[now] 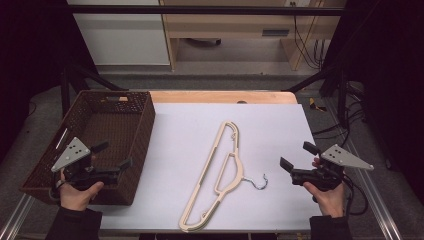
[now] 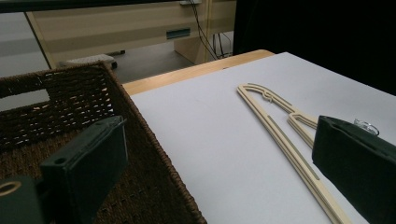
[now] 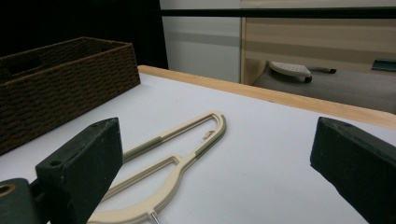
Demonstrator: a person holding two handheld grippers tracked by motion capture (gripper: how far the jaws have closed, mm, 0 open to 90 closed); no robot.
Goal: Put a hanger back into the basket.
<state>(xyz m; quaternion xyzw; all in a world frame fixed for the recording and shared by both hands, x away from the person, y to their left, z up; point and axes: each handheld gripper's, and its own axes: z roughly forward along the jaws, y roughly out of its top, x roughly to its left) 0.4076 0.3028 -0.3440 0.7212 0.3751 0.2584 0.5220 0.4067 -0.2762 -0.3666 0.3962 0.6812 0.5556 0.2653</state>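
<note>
We see both grippers' jaws apart, empty — the high view alone reveals the hanger's [image 1: 216,175] wire hook [image 1: 258,182].

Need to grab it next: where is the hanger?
In the high view the hanger lies flat mid-table on the white sheet, right of the wicker basket.

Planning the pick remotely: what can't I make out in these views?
- Hanger hook: thin and small in the high view; hidden behind a jaw in the left gripper view.
- Basket floor: dark in the high view, near part covered by the left hand-held gripper.
- Hanger's near end: cut off in both gripper views.
</note>
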